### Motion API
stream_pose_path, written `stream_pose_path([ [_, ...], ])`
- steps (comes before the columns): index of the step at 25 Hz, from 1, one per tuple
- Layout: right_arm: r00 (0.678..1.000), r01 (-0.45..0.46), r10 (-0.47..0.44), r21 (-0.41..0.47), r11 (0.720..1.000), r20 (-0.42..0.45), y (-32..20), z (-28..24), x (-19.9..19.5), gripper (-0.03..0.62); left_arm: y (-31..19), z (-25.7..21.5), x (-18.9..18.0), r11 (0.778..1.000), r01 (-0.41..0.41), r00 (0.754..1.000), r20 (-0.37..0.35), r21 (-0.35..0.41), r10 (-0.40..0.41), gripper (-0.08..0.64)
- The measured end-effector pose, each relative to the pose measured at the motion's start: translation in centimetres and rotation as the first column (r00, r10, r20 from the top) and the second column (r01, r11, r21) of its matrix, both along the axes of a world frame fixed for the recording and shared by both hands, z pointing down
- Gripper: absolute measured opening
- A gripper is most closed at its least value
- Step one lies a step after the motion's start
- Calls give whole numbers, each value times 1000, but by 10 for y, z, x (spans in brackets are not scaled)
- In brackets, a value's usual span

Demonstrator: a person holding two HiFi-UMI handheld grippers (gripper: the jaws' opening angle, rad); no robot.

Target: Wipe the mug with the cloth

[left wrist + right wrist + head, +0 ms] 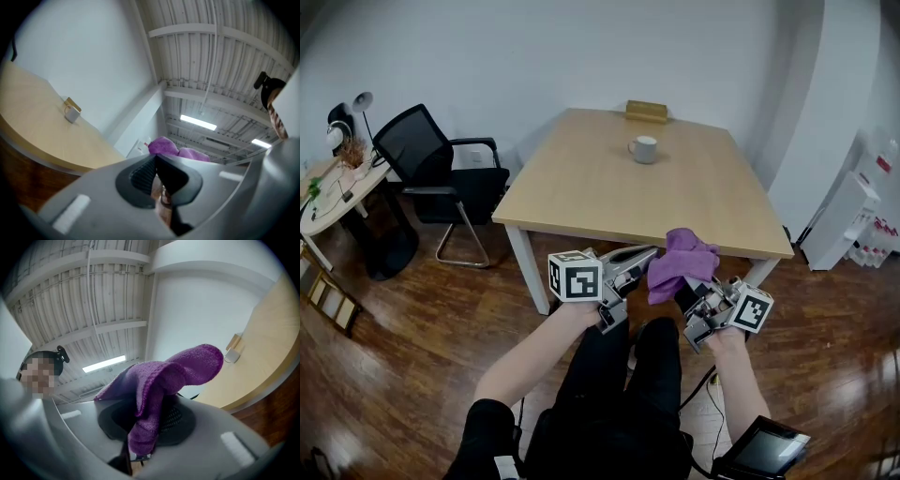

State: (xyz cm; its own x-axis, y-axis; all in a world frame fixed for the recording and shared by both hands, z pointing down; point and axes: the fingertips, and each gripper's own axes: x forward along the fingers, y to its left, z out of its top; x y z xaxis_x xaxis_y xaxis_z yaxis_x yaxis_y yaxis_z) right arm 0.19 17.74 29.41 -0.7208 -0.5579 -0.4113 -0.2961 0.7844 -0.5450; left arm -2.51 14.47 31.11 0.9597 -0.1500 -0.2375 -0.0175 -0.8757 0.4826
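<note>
Purple cloth (159, 380) is clamped in the jaws of the right gripper (150, 423). The jaws are closed on a lower fold, and the loose part flops up and over past their tips. The left gripper (157, 176) has its jaws pressed fully together with nothing between them.

Both grippers sit close side by side in front of the person, over a dark wooden floor (412, 356), just short of the near edge of the pale wooden tabletop (572, 187) and pointing toward it.

A white mug (644, 148) stands upright on the far half of the tabletop, straight ahead and well apart from both sets of jaws. Its handle points left in the head view. It lies roughly in line with the left gripper, with the cloth only slightly off to the right, so neither hand is clearly nearer.

A small wooden block (646, 111) sits behind the mug near the far edge. Nothing else shows on the tabletop, so the reach forward looks unobstructed. A black chair (431, 169) stands off to the left, well apart.
</note>
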Motion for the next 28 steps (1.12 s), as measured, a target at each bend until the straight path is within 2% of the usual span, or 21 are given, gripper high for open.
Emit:
stream_pose_path([
  [8, 1000, -5, 5, 27, 1000, -17, 2, -3, 0, 78, 2, -2, -1, 1000, -2, 1000, -1, 3, 2, 9],
  [20, 1000, -5, 6, 16, 1000, -7, 1, -1, 1, 79, 2, 0, 1, 1000, -11, 1000, 3, -1, 11, 8],
  [24, 999, -25, 26, 33, 999, -39, -1, 2, 5, 79, 2, 2, 2, 1000, -14, 1000, 5, -3, 14, 8],
  [28, 1000, -16, 16, 27, 1000, -21, 0, 0, 3, 79, 3, 2, 2, 1000, -16, 1000, 8, -2, 16, 8],
])
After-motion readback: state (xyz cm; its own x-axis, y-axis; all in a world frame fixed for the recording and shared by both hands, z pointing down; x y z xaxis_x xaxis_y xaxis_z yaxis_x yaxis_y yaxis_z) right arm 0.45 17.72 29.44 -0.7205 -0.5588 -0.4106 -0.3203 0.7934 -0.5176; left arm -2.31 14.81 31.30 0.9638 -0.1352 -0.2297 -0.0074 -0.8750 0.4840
